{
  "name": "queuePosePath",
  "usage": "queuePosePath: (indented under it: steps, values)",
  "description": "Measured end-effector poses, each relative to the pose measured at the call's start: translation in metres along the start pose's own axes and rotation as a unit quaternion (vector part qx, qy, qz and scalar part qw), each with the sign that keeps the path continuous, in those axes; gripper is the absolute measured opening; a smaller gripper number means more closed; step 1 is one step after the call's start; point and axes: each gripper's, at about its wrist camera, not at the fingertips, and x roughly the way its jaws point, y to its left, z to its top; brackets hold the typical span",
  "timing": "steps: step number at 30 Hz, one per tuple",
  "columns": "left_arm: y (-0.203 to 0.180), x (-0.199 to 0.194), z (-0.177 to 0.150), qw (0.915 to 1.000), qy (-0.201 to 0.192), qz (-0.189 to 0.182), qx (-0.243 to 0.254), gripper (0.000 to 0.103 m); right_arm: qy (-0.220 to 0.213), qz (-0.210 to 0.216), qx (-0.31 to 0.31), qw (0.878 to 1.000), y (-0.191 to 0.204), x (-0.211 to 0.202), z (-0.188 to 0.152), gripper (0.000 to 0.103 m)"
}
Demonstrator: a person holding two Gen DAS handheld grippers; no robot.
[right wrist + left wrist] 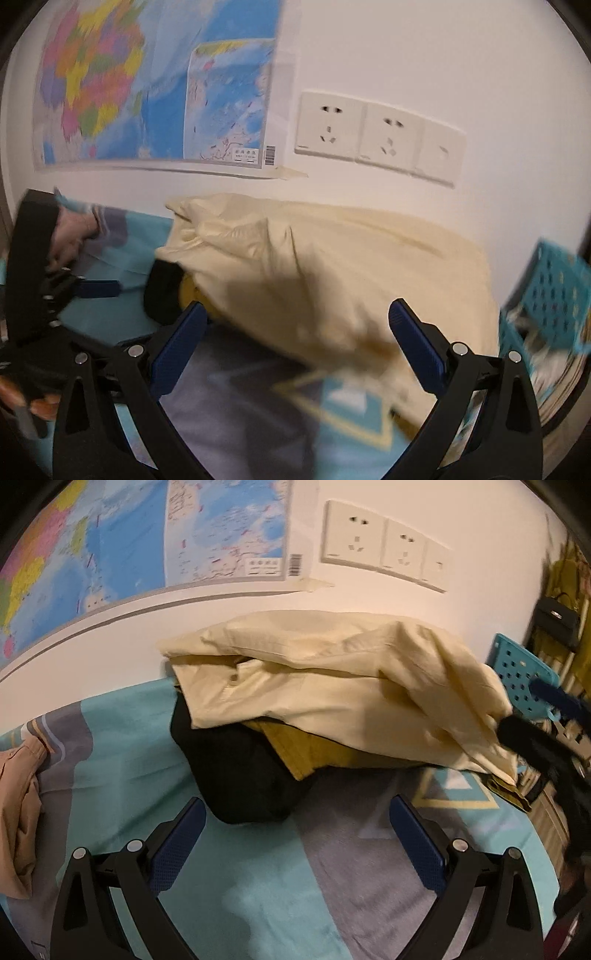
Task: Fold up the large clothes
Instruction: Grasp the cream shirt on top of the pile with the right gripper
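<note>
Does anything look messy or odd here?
Yes. The cream garment is slumped unfolded over a black one and a mustard one against the wall; a tan garment lies crumpled apart.

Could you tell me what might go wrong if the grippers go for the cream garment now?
1. The cream garment lies on a mustard garment and a black garment; a deep pinch could catch those too.
2. It overhangs the bed edge beside the blue basket; a pull might drag it off.
3. Both views are blurred, so aim may suffer.
</note>
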Motion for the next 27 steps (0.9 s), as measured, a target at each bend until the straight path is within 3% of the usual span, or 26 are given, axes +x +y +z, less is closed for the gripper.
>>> queuePosePath:
  steps: [4, 6, 7, 9, 11, 15, 17, 19, 20, 24, 26, 27]
  values:
    - [0.008, 0.011, 0.004, 0.9999, 0.004, 0.012, -0.005, 0.096, 0.035, 0.017, -0.047, 0.998, 0.006, 0.046, 0.024, 0.097]
    - [0.011, 0.017, 0.006, 0.9998, 0.008, 0.015, -0.005, 0.096, 0.05, 0.022, -0.057, 0.997, 0.008, 0.062, 0.029, 0.09]
    - [0.012, 0.019, 0.007, 0.9998, 0.008, 0.016, -0.004, 0.096, 0.064, 0.023, -0.068, 0.995, 0.009, 0.072, 0.032, 0.084]
    - [0.014, 0.022, 0.009, 0.9998, 0.007, 0.018, -0.002, 0.096, 0.078, 0.025, -0.081, 0.993, 0.01, 0.079, 0.035, 0.042]
    - [0.016, 0.024, 0.011, 0.9998, 0.008, 0.017, -0.003, 0.096, 0.083, 0.032, -0.082, 0.993, 0.004, 0.077, 0.041, 0.02]
    - [0.02, 0.028, 0.016, 0.9999, 0.002, 0.016, -0.006, 0.096, 0.047, 0.05, -0.038, 0.997, -0.031, 0.041, 0.062, 0.01]
    - [0.024, 0.031, 0.021, 0.9999, 0.001, 0.013, -0.01, 0.096, 0.025, 0.053, 0.003, 0.998, -0.056, 0.021, 0.07, 0.01]
    - [0.027, 0.035, 0.025, 0.9998, -0.002, 0.007, -0.016, 0.096, 0.036, 0.073, 0.035, 0.996, -0.073, 0.017, 0.074, 0.015]
    - [0.028, 0.039, 0.029, 0.9998, 0.0, 0.003, -0.019, 0.096, 0.045, 0.075, 0.028, 0.996, -0.072, 0.018, 0.072, 0.022]
    - [0.034, 0.052, 0.04, 0.9997, -0.003, 0.003, -0.023, 0.096, 0.067, 0.07, -0.059, 0.993, -0.032, 0.027, 0.066, 0.076]
    - [0.038, 0.055, 0.043, 0.9996, -0.005, 0.0, -0.027, 0.096, 0.071, 0.063, -0.114, 0.989, -0.002, 0.035, 0.063, 0.087]
    - [0.04, 0.057, 0.045, 0.9996, -0.004, -0.001, -0.029, 0.096, 0.076, 0.061, -0.138, 0.986, 0.008, 0.041, 0.061, 0.087]
